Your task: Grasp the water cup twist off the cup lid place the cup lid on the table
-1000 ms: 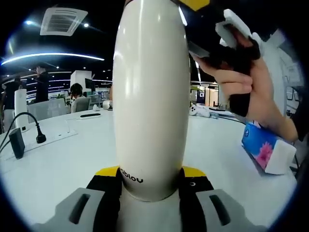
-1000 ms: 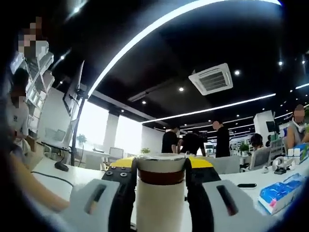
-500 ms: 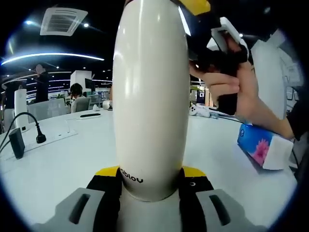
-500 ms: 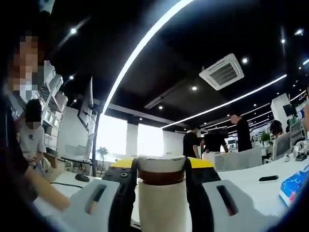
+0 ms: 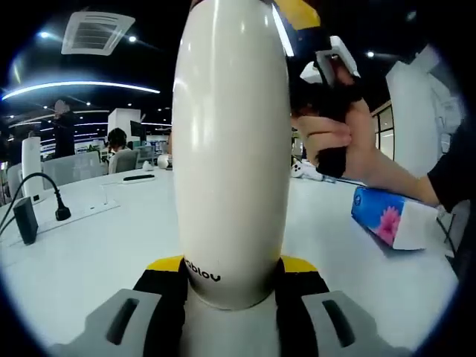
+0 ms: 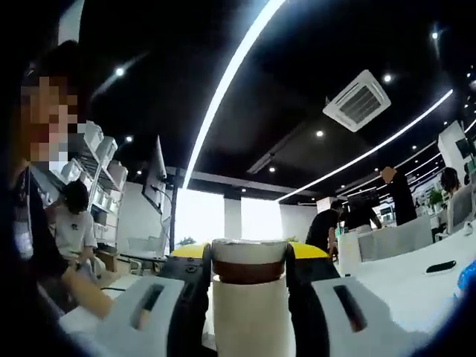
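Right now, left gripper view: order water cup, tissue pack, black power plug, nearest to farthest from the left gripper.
1. Water cup: clamped between the left gripper jaws, dead centre.
2. Tissue pack: on the table, off to the right, past the cup.
3. Black power plug: on the table to the far left. It looks farther back than the tissue pack, though the fisheye makes that close.

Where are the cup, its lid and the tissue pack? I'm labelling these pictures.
cup [image 5: 230, 149]: left gripper view, middle of its cream body.
lid [image 6: 248, 260]: right gripper view, its side, between the fingers.
tissue pack [image 5: 383, 219]: left gripper view, blue face with the pink flower.
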### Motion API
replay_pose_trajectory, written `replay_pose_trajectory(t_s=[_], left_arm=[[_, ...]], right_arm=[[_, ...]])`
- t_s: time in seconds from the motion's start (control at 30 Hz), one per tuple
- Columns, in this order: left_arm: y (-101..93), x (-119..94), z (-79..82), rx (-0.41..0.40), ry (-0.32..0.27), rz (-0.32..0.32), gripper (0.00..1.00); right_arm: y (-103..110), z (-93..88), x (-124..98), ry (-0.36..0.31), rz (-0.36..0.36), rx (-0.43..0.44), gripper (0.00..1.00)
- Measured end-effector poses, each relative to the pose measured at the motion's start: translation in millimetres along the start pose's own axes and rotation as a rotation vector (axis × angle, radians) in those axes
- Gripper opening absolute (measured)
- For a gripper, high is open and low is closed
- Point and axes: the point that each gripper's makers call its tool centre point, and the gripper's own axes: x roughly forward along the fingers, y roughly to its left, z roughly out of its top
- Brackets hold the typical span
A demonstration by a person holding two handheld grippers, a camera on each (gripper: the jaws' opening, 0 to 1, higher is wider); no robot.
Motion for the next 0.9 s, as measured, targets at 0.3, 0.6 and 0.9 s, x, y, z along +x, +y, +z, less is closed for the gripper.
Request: replay_pose_trajectory(t_s=[0.3, 0.6, 0.9], left_arm=[[-0.9, -0.2, -0.2, 0.0, 0.0, -0.003, 0.48], [-2.2, -0.5, 0.0, 0.0, 0.0, -0.004, 0.48], [-1.8, -0.9, 0.8, 0.0, -0.002, -0.001, 0.48]], right_arm=[[1.4, -0.8, -1.7, -0.008, 0.097, 0.088, 0.43], [-0.1, -0.3, -2.5, -0.01, 0.201, 0.136, 0.43], [0.8, -1.6, 0.7, -0.015, 0.301, 0.223, 0.43]])
